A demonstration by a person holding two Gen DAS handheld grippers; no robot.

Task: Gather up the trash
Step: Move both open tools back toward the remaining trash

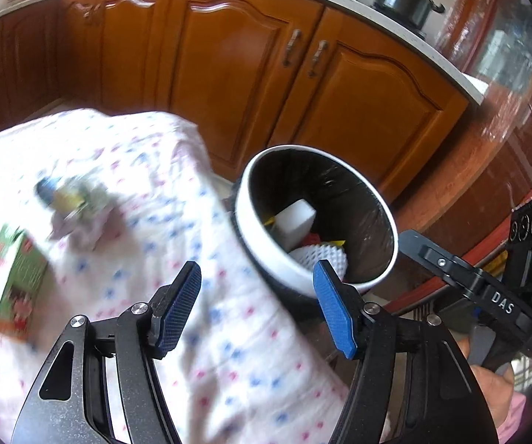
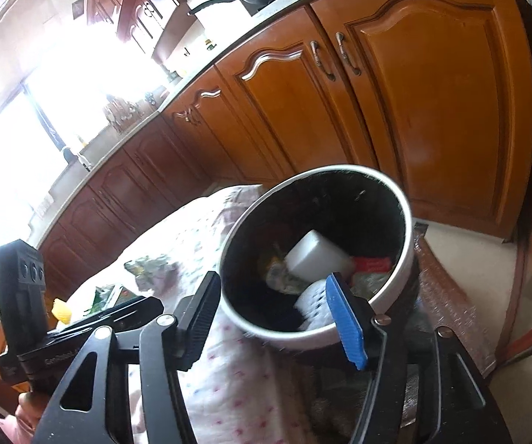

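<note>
My left gripper [image 1: 256, 307] and right gripper [image 2: 279, 316] fingers are wide apart, holding nothing, with the bin [image 1: 262, 248] mid-frame beside the surface [image 1: 147, 170].

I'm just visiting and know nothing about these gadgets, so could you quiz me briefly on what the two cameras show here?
1. True or false: the left gripper carries a piece of trash.
2. Where does the white block lie? A) on the tablecloth B) in the trash bin C) on the counter
3. Fill in: the green box lies on the ____.

Key
1. False; its jaws are open and empty, as are those of the right gripper.
2. B
3. Tablecloth
</note>
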